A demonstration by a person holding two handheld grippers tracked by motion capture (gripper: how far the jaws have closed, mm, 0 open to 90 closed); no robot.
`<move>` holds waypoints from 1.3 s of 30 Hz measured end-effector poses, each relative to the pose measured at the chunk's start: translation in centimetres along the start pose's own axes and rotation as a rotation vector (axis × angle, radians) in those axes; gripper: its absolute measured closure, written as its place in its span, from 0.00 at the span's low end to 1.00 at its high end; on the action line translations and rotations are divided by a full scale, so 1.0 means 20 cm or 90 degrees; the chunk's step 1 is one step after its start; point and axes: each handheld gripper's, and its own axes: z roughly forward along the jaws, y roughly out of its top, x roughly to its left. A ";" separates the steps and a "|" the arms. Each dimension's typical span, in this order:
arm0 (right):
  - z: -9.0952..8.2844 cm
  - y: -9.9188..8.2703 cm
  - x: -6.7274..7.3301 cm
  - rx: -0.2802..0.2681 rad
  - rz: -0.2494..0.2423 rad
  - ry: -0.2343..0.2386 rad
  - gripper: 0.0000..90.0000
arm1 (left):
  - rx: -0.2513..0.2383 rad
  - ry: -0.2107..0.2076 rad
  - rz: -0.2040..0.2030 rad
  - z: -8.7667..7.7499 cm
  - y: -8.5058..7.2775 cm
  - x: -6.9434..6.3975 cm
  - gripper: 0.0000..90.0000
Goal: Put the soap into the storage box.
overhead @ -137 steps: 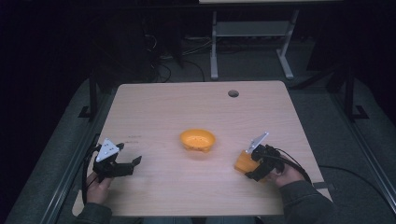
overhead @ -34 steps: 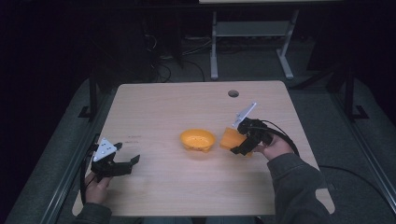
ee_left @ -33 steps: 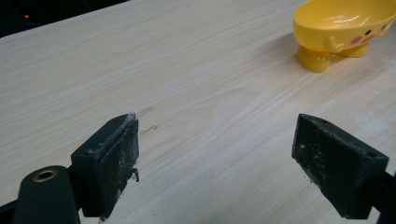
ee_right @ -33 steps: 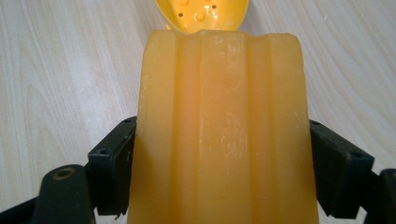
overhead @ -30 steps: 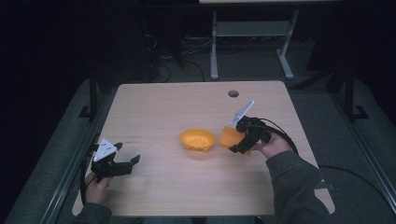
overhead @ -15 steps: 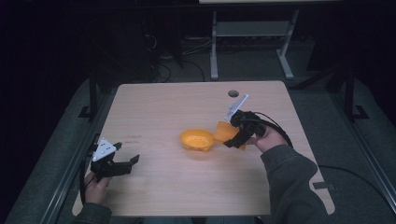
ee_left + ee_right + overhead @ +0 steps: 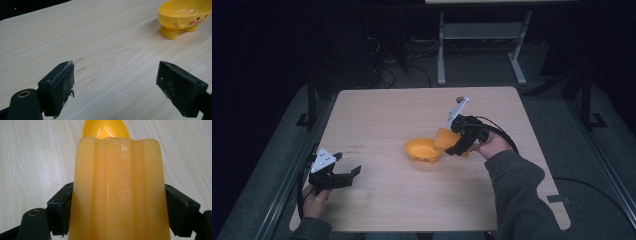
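**Orange block held at the rim of the yellow bowl**

The right gripper (image 7: 455, 142) is clamped on a ridged, pale orange block (image 7: 117, 190). In the right gripper view the block stands between the two black jaws, each pressed against one of its sides, and its grooved face runs up toward the yellow bowl (image 7: 106, 128), whose glossy inside shows just past the block's far edge. In the high view the block (image 7: 445, 138) sits tilted at the right side of the bowl (image 7: 422, 149), touching or just over its rim; which of the two cannot be told. The person's right hand (image 7: 492, 146) grips the tool from the right, with the grey plate raised above it and the black cable looping back over the sleeve.

The bowl stands near the middle of the wooden worktop (image 7: 377, 115). In the left gripper view it shows as a yellow dish (image 7: 185, 15) on short feet with a small painted face on its side, at the upper right, well apart from the jaws.

The left gripper (image 7: 344, 172) lies near the front left corner of the worktop, held by the left hand (image 7: 314, 200). Its jaws stand wide apart with only bare wood between them, and they hold nothing. Faint scuff marks (image 7: 80, 63) show on the wood just beyond the left jaw.
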 end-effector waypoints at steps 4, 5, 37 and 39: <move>0.01 0.04 0.00 -0.006 -0.007 0.004 0.23 | -0.001 0.000 -0.002 0.00 0.00 0.00 0.16; 0.02 0.04 0.00 -0.005 -0.009 0.006 0.23 | 0.000 0.000 -0.001 0.00 0.00 0.00 0.16; 0.23 0.32 -0.02 0.004 -0.061 0.047 0.23 | -0.001 -0.001 -0.002 0.00 0.00 0.00 0.16; 0.25 0.33 -0.02 0.003 -0.064 0.052 0.23 | -0.001 -0.001 -0.002 0.00 0.00 0.00 0.16</move>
